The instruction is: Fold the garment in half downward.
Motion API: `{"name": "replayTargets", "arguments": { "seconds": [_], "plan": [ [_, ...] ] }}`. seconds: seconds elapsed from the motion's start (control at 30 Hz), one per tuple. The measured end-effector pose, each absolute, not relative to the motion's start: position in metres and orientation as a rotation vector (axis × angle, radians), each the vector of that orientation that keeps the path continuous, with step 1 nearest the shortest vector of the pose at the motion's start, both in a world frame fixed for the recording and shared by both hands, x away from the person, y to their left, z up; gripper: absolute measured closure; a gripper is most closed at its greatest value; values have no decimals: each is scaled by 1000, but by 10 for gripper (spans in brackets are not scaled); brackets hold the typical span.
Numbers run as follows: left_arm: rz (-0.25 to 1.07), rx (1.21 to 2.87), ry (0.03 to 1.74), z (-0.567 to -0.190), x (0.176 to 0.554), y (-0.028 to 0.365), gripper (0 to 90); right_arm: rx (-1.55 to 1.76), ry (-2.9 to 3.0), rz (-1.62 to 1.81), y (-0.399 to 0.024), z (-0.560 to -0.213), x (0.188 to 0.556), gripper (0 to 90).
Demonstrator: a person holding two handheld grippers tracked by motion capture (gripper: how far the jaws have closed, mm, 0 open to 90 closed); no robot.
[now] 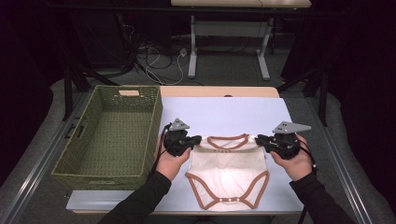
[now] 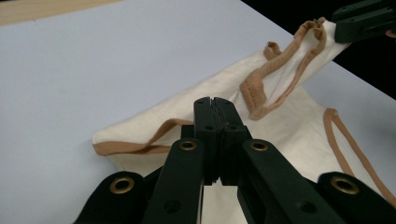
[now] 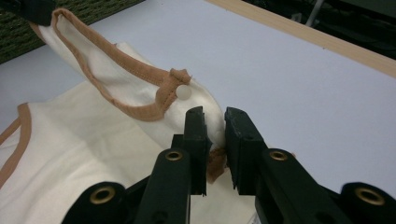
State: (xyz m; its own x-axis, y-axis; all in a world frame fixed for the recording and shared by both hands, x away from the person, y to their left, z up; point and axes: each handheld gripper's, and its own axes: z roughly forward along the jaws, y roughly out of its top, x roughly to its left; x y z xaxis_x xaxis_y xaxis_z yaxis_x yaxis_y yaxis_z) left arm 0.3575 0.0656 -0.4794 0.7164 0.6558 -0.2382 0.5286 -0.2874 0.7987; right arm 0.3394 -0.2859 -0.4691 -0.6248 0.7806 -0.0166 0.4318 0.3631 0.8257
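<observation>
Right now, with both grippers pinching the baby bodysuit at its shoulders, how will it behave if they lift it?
The bodysuit will probably hang limp: its cloth already sags and folds between the left gripper and the right gripper. It looks thin, so likely light. The neckline gapes loosely, so it may stretch or bunch when pulled.
</observation>
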Motion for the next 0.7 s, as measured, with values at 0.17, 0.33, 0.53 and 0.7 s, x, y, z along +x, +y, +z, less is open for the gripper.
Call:
{"name": "replayTargets", "arguments": {
  "seconds": [0.17,0.33,0.53,0.7],
  "plan": [
    [143,1964,895,-489,345,69,889,1058,2222,1168,-287,-480,327,792],
    [131,1978,893,-501,336,70,889,1074,2227,1190,-290,-490,315,792],
    [142,1974,877,-510,323,72,889,1084,2243,1191,-290,-503,302,792],
    [134,1969,865,-514,315,73,889,1088,2245,1186,-291,-508,292,792]
  ]
}}
